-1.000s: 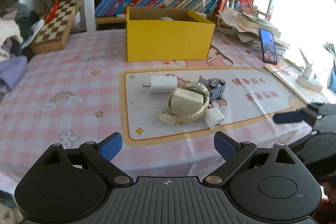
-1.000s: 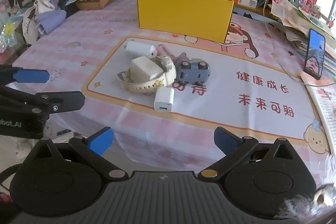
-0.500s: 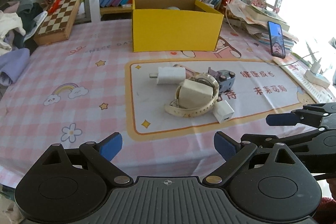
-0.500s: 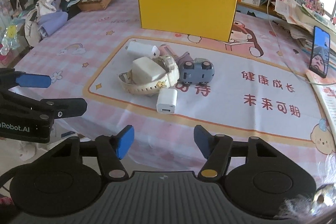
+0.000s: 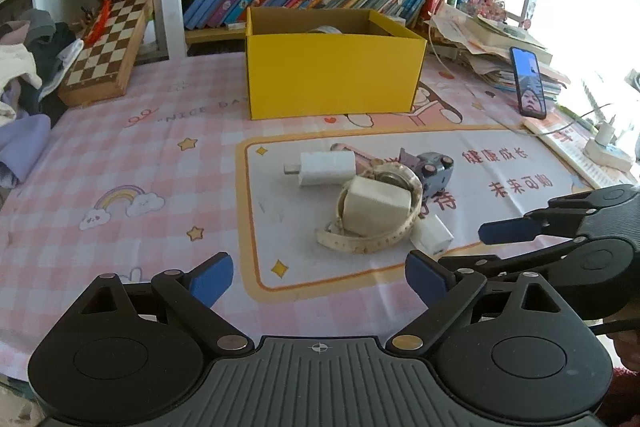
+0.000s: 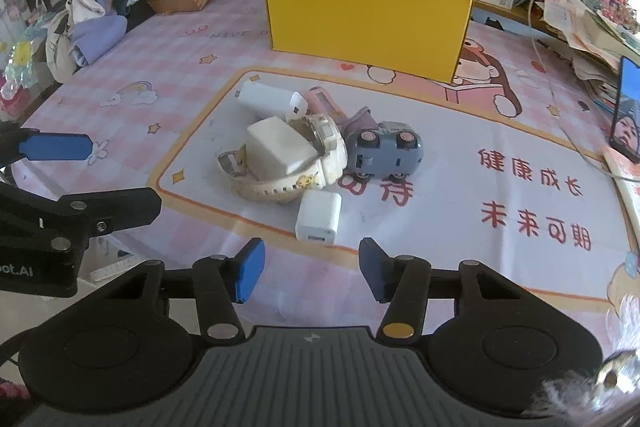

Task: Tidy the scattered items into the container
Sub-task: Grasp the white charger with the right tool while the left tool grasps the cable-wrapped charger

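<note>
Both tools gaping, empty; watch [image 6: 304, 163], toy car [image 6: 384, 151] before yellow box [image 6: 368, 15].

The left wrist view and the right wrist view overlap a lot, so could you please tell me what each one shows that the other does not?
Only the left wrist view shows the white power strip at the table's right edge and something pale inside the yellow box.

Only the right wrist view shows the small white charger's port and the toy car's four wheels facing the camera.

Both show the watch wrapped around the cream charger, the chessboard and the phone.
</note>
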Demonstrator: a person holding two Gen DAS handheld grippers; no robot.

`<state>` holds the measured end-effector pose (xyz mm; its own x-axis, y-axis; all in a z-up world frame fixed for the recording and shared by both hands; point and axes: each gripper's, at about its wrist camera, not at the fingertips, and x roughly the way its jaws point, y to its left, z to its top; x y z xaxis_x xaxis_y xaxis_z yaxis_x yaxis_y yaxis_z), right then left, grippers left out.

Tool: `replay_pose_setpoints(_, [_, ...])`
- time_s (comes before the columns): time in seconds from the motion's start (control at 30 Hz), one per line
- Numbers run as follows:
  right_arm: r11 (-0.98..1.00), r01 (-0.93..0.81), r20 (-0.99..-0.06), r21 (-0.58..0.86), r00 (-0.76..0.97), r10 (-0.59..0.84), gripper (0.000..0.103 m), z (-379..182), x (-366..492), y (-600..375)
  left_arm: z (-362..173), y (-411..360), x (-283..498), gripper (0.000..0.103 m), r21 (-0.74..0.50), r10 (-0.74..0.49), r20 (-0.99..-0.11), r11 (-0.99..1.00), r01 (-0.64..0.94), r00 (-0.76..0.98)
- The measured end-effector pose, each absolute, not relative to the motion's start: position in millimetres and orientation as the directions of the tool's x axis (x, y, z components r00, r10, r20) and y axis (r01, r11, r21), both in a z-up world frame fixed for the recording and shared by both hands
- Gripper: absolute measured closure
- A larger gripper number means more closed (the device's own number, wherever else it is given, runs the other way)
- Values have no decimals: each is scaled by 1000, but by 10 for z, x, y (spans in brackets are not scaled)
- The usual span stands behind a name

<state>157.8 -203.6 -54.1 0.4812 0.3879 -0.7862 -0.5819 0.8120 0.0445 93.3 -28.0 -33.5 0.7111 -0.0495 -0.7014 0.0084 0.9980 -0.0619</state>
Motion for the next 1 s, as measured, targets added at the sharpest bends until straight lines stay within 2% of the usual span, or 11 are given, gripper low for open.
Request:
replay_pose_setpoints(0.33, [814, -571, -808, 104, 429, 405, 56, -661, 1906, -1931, -363, -271, 1090, 9, -24, -20, -722, 1000, 4, 691])
replay_pose_setpoints(0.43, [814, -569, -819, 114, 410, 401, 63, -699, 1962, -1920, -373, -261, 1129, 9, -27, -26, -725, 1000, 10, 688])
replay_pose_setpoints(0.5, [815, -567, -824, 122, 400, 402, 72, -710, 1980, -1948, -385, -276, 1163, 9, -33, -38, -725, 999, 21, 688])
replay_pose_setpoints(0.57, [815, -564, -824, 133, 393, 407, 77, -705, 1985, -1993, -401, -301, 1202, 11, -41, -55, -725, 998, 36, 687])
replay_pose_setpoints(0.73, [831, -547, -827, 104, 416, 377, 78, -681, 1944, -2119, -460, -462, 1293, 26, -39, -112, -725, 992, 122, 679])
replay_pose_setpoints(0.87, [847, -525, -833, 89, 427, 352, 78, -681, 1930, -2227, -532, -576, 1395, 47, -34, -131, -745, 987, 160, 654])
replay_pose_setpoints(1.0, [849, -522, -839, 84, 423, 343, 78, -692, 1925, -2279, -582, -638, 1496, 56, -31, -145, -755, 982, 186, 640])
